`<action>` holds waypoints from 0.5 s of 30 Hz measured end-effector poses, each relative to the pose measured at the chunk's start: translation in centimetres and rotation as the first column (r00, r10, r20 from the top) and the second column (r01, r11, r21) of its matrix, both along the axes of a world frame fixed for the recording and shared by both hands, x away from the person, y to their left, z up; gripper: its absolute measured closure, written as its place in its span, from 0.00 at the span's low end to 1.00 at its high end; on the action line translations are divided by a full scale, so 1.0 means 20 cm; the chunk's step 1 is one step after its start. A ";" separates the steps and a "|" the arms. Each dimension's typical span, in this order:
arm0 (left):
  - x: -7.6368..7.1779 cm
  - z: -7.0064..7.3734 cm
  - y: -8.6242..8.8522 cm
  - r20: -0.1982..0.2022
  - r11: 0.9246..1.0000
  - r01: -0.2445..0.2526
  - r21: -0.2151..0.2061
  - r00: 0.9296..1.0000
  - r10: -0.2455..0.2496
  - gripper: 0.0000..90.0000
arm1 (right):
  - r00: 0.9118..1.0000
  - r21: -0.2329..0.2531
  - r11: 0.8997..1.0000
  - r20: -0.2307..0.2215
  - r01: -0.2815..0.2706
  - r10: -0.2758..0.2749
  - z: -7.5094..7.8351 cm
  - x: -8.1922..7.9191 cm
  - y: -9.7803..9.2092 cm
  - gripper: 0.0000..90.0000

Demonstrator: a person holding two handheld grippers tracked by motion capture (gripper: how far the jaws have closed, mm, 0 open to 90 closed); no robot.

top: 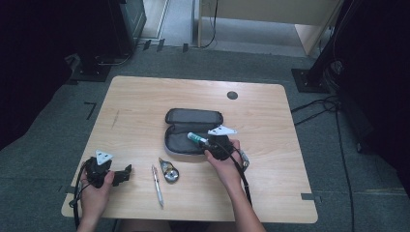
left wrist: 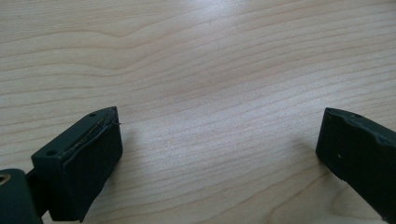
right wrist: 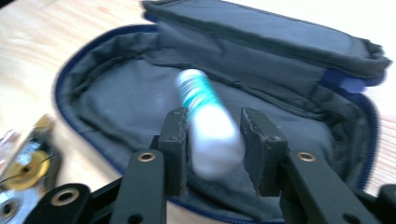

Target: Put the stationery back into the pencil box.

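Right gripper view: the right gripper [right wrist: 212,140] clamps a white-and-teal tube [right wrist: 208,121] between its fingers [right wrist: 175,140], over the open pouch [right wrist: 116,98]. Far left, the left gripper [left wrist: 219,154] gapes, holding nothing.

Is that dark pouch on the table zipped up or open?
Open: the pouch has its lid flap folded back, and the right gripper holds a white tube over its bare lining.

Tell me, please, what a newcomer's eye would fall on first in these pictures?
First the open dark pencil case at the table's middle, with the right gripper holding a white-and-teal tube over it. Nearer the front edge lie a pen and a correction-tape roller, with the left gripper open beside them.
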State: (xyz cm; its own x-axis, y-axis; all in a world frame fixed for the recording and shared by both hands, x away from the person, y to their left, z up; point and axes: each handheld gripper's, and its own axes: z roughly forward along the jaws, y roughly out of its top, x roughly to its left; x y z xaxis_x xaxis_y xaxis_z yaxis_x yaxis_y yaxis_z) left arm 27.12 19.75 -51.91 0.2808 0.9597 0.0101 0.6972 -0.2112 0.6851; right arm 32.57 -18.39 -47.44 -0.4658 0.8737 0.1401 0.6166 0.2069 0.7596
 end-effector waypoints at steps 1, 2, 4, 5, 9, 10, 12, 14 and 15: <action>0.00 0.00 0.00 0.000 1.000 0.000 0.000 1.000 0.000 0.01 | 1.000 0.000 1.000 0.000 0.018 -0.018 0.00 0.01 -0.01 0.70; 0.00 0.00 0.00 0.000 1.000 0.000 0.000 1.000 0.000 0.01 | 1.000 0.000 1.000 -0.001 0.028 -0.028 0.00 0.01 -0.01 0.70; 0.00 0.00 0.00 0.000 1.000 0.000 0.000 1.000 0.000 0.01 | 0.999 -0.016 0.999 -0.002 0.051 -0.051 0.00 0.03 -0.02 0.69; 0.00 0.00 0.00 0.000 1.000 0.000 0.000 1.000 0.000 0.01 | 0.998 -0.042 0.997 0.008 0.062 -0.062 0.00 0.03 -0.02 0.68; 0.00 0.00 0.00 0.000 1.000 0.000 0.000 1.000 0.000 0.01 | 0.999 -0.013 0.999 0.003 0.040 -0.040 0.01 0.03 -0.01 0.63; 0.00 0.00 0.00 -0.002 1.000 0.002 0.003 1.000 -0.002 0.01 | 1.000 -0.019 0.999 -0.008 0.028 -0.028 0.01 0.03 -0.01 0.60; 0.00 0.00 0.00 -0.002 1.000 0.002 0.003 1.000 -0.002 0.01 | 1.000 -0.067 0.998 -0.010 0.015 -0.016 -0.01 0.02 0.01 0.55; 0.00 0.00 0.00 0.000 1.000 0.000 0.000 1.000 0.000 0.01 | 1.000 -0.130 0.991 -0.006 0.023 -0.024 -0.02 0.02 0.04 0.53; 0.00 0.00 0.00 -0.002 1.000 0.003 0.003 1.000 -0.003 0.01 | 1.000 -0.147 0.989 -0.001 0.024 -0.025 -0.03 0.02 0.04 0.53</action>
